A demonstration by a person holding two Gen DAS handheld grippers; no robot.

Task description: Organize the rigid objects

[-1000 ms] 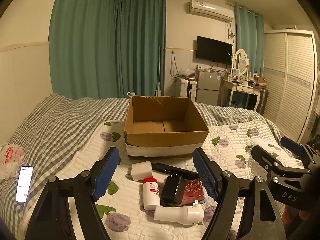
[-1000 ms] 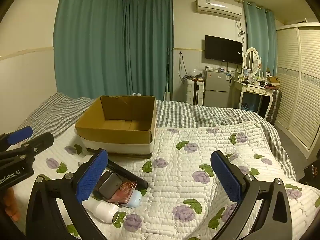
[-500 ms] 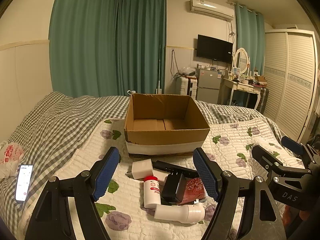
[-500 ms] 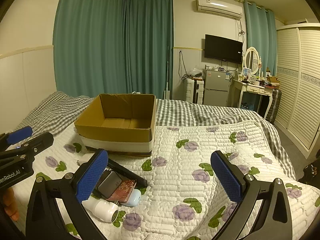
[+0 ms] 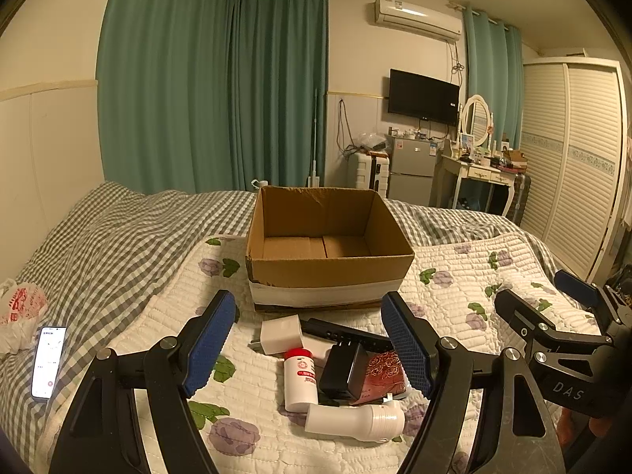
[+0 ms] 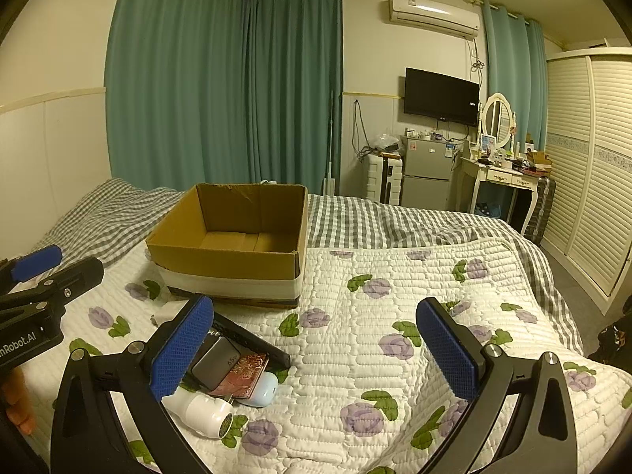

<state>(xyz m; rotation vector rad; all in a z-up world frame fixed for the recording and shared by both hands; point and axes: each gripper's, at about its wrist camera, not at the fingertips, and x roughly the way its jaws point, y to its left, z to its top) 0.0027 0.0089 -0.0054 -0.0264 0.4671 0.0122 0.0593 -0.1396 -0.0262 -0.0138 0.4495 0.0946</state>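
Note:
An open cardboard box (image 5: 328, 272) stands empty on the quilt, also seen in the right wrist view (image 6: 229, 260). In front of it lies a pile: a white charger cube (image 5: 281, 333), a black remote (image 5: 347, 333), a white bottle with a red cap (image 5: 300, 379), a black adapter (image 5: 343, 371), a red patterned case (image 5: 381, 371) and a white flashlight-like tube (image 5: 355, 420). My left gripper (image 5: 308, 347) is open above the pile, holding nothing. My right gripper (image 6: 316, 351) is open and empty, to the right of the pile (image 6: 233, 371).
A lit phone (image 5: 49, 361) and a plastic bag (image 5: 19, 312) lie on the checked blanket at the left. The flowered quilt (image 6: 395, 316) stretches right of the box. A fridge, a dressing table and a wardrobe stand beyond the bed.
Both views have shifted slightly; the box and pile sit a little nearer and lower in frame. Both grippers stay open and nothing has been picked up.

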